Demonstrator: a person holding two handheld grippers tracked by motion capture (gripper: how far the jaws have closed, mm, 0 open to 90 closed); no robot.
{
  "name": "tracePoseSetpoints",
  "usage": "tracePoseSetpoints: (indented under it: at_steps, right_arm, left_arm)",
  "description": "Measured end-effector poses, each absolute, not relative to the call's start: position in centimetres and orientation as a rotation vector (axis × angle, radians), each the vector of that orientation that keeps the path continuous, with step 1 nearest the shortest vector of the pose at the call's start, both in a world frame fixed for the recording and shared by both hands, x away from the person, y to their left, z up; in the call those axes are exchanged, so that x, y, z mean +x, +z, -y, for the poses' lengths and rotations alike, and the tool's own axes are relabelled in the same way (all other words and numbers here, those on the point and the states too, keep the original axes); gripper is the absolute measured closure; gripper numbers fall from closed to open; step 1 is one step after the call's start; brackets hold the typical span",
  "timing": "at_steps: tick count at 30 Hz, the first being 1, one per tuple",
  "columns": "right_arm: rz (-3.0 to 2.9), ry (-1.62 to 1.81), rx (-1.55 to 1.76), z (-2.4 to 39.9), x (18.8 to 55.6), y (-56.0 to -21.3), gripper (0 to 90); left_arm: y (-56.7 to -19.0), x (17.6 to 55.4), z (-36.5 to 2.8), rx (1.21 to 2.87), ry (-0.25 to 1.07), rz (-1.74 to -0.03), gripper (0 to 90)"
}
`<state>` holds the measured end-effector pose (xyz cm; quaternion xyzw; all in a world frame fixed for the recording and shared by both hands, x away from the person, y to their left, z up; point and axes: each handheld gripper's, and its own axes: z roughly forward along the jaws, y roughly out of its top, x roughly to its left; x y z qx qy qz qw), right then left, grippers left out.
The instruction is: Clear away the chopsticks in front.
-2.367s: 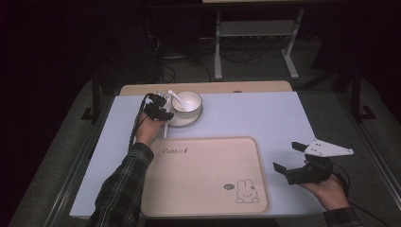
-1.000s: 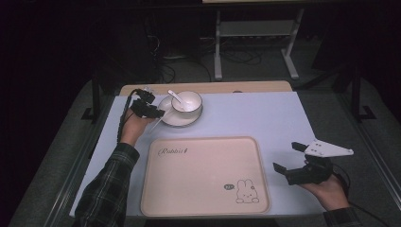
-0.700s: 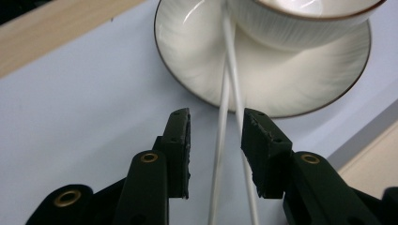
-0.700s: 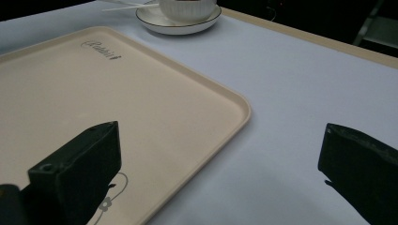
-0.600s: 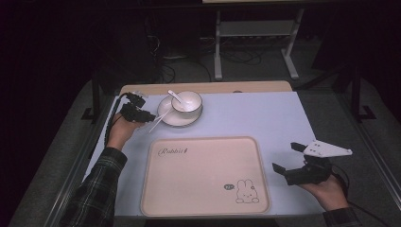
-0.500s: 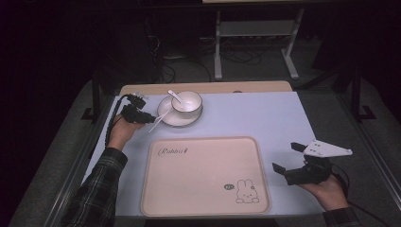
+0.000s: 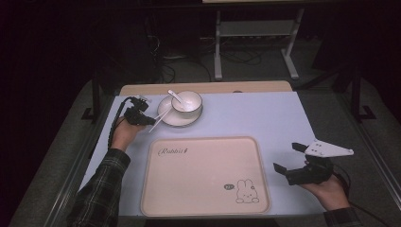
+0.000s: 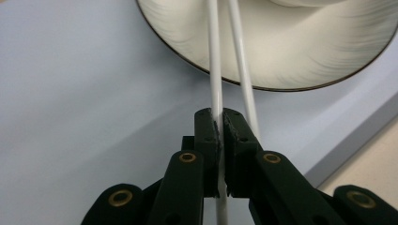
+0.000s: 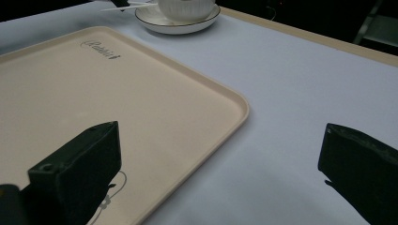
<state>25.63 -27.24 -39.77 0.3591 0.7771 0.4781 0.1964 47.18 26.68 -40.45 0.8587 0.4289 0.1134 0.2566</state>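
Note:
Two white chopsticks (image 7: 158, 122) lie side by side with their far ends resting on a white plate (image 7: 166, 119). The plate carries a white bowl (image 7: 188, 101) with a spoon (image 7: 174, 96) in it. My left gripper (image 7: 143, 118) sits at the plate's left. Its jaws have just been closing and now pinch the left chopstick (image 8: 215, 70). The other chopstick (image 8: 243, 70) runs free beside the right jaw. My right gripper (image 7: 288, 158) hovers open at the table's right, nothing between its jaws, beside the beige tray (image 7: 203, 189).
The beige tray (image 9: 117, 93) with a rabbit print takes up the front middle of the pale blue table top (image 7: 265, 118). A wooden strip (image 7: 213, 87) edges the back. Metal stand legs (image 7: 255, 33) rise behind the table in the dark.
My left hand has slid left from beside the bowl and come down at the near ends of the chopsticks. The right hand has stayed where it was.

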Motion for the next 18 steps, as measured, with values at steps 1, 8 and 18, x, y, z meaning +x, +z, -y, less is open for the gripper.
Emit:
tracePoseSetpoints:
  at_steps: [1, 8, 18]
  right_arm:
    - [-2.177, 1.338, 1.005, 27.2, 25.6, -39.8, 0.0]
    - [-2.173, 1.339, 1.008, 27.2, 25.6, -39.8, 0.0]
    - [-2.173, 1.335, 1.008, 27.2, 25.6, -39.7, 0.0]
  left_arm:
    - [-40.3, 47.1, -26.8, 2.323, 0.304, -1.168, 85.2]
    - [-39.0, 46.3, -28.3, 2.289, 0.326, -1.18, 85.5]
    - [-36.9, 43.0, -31.3, 2.237, 0.335, -1.206, 85.9]
